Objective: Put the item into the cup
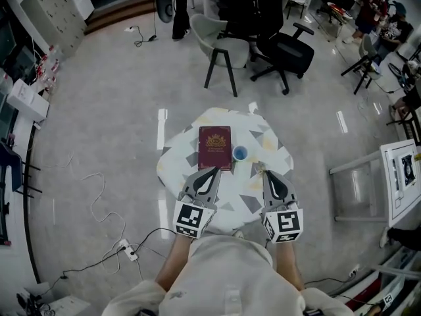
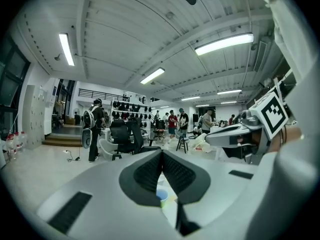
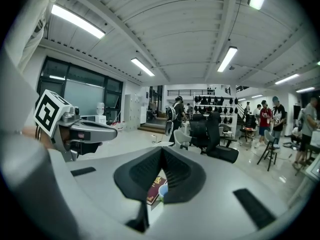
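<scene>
Blue cup (image 1: 240, 153), ahead of right hand-held gripper (image 1: 266, 173)

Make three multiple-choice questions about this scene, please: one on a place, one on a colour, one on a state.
1. Where does the cup stand?
A. On the table, right of the book
B. On top of the book
C. On the floor

2. What colour is the book's cover?
A. Green
B. Dark red
C. Yellow

3. How is the left tool?
A. Shut on the cup
B. Wide open
C. Shut, with nothing in it

Answers:
1 A: the head view shows the cup beside the book's right edge.
2 B: the cover is dark red with a gold emblem.
3 C: the left gripper view shows its jaws together, with nothing between them.
</scene>
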Demonstrator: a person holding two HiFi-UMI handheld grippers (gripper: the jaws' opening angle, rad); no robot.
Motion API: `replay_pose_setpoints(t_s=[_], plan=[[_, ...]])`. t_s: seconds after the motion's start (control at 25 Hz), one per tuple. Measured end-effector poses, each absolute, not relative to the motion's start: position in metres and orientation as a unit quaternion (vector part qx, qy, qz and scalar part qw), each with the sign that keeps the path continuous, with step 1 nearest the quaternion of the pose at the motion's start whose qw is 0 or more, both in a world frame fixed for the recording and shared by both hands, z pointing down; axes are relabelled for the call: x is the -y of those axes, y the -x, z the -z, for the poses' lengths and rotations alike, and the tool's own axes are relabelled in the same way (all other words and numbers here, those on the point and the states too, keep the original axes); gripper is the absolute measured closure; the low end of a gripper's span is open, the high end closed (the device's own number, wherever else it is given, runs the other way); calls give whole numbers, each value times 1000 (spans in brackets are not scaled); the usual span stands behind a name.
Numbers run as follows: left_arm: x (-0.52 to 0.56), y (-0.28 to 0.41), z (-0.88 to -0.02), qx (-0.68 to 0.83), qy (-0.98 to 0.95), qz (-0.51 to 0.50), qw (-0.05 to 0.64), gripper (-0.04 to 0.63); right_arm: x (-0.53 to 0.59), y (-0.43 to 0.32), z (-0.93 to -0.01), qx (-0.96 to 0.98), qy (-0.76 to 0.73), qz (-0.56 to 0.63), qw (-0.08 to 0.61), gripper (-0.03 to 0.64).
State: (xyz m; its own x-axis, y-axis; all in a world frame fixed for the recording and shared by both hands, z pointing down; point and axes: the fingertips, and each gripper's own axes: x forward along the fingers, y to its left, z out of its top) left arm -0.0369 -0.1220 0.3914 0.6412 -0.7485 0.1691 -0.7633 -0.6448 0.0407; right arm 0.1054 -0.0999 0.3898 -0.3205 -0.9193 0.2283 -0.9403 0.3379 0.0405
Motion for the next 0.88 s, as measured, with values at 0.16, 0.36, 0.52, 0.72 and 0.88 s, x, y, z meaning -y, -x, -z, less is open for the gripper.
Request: replay_pose_setpoints(t_s=[0.16, 0.36, 0.52, 0.72, 0.88], plan=[[144, 47, -399, 405, -910, -62, 62, 583, 114, -94, -396, 802, -584, -52, 119, 612], [164, 60, -410, 398, -913, -60, 71, 583, 122, -89, -404, 788, -597, -62, 134, 612], [180, 66, -410, 398, -913, -51, 74, 583, 130, -87, -411, 784, -599, -66, 147, 612], [192, 67, -423, 403, -909, -65, 83, 583, 141, -91, -422, 784, -595, -74, 159, 612], [203, 62, -423, 412, -905, -65, 79, 583, 154, -96, -434, 791, -584, -84, 160, 612]])
